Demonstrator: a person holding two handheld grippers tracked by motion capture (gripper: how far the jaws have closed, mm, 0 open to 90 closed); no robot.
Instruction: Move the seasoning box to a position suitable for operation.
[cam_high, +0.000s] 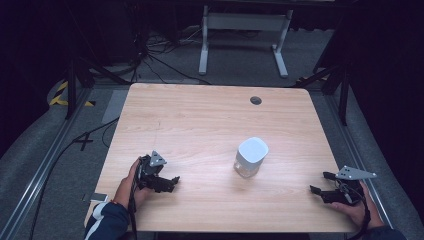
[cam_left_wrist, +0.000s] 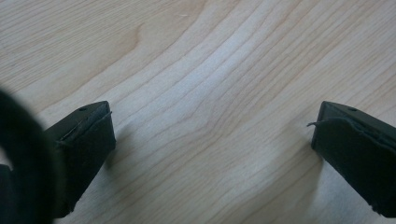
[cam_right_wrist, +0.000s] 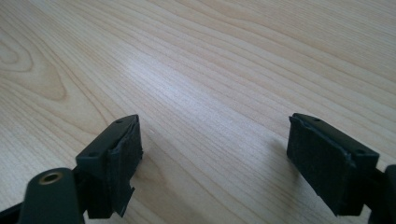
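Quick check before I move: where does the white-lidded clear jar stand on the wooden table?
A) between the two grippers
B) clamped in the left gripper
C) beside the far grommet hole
A: the white-lidded clear jar stands free between the left gripper and the right gripper, both open.

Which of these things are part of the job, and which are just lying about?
Part of the job:
- white-lidded clear jar
- left gripper, fingers apart
- right gripper, fingers apart
- light wooden table

Just lying about:
- white metal table frame behind
- black cables on the floor
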